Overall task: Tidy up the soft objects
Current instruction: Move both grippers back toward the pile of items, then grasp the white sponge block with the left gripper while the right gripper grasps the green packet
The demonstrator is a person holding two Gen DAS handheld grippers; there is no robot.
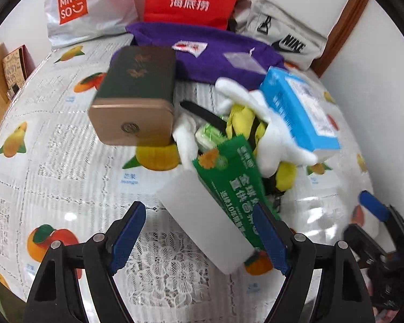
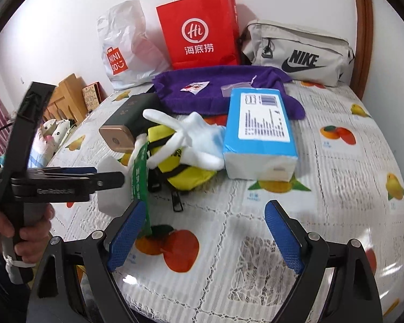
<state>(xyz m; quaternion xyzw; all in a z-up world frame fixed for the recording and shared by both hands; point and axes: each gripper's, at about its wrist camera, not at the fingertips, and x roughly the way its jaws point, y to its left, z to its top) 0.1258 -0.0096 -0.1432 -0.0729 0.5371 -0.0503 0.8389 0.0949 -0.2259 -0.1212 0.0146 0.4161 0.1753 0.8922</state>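
Black triangular-framed left gripper and right gripper, blue textured fingers, silver pivot screws.

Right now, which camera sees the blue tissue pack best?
The right wrist view. There the blue tissue pack shows its whole printed top and white front end, sharp and unblocked. In the left wrist view the pack sits off to the side, tilted and blurred, so its label is unreadable.

Both wrist views look steeply down, close (sharing the bee plush).
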